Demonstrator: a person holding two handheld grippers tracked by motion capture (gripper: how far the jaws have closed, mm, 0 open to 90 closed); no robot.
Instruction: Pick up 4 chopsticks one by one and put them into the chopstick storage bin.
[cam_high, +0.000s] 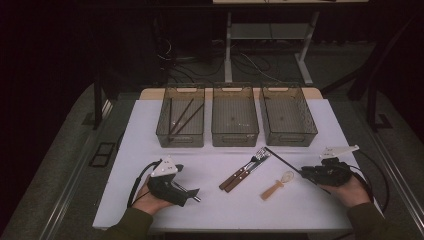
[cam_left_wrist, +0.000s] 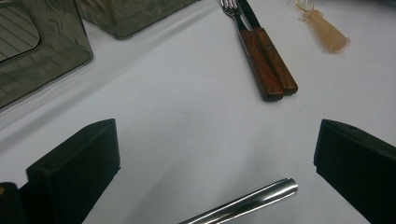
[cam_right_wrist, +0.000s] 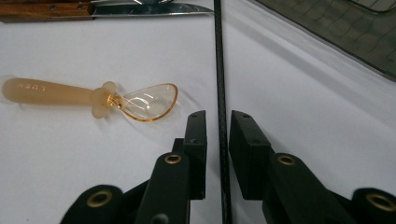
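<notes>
A black chopstick (cam_high: 282, 159) (cam_right_wrist: 219, 56) lies slanted on the white table (cam_high: 225, 210), its near end between the jaws of my right gripper (cam_high: 306, 172) (cam_right_wrist: 217, 116). Those jaws stand narrowly apart on either side of it, with a sliver of table showing beside the stick. My left gripper (cam_high: 190, 192) (cam_left_wrist: 215, 140) rests at the front left, wide open. A shiny metal handle (cam_left_wrist: 243, 203) (cam_high: 196, 198) lies low between its jaws, untouched. A wooden-handled fork (cam_high: 248, 169) (cam_left_wrist: 254, 60) and knife (cam_left_wrist: 278, 65) (cam_right_wrist: 154, 8) lie side by side mid-table, beside a small clear spoon with an amber handle (cam_high: 277, 186) (cam_right_wrist: 93, 95).
Three smoky plastic bins stand in a row at the back: the left bin (cam_high: 180, 139) holds dark chopsticks (cam_high: 182, 117); the middle bin (cam_high: 235, 139) and right bin (cam_high: 290, 137) look bare. A desk frame and cables sit on the floor behind the table.
</notes>
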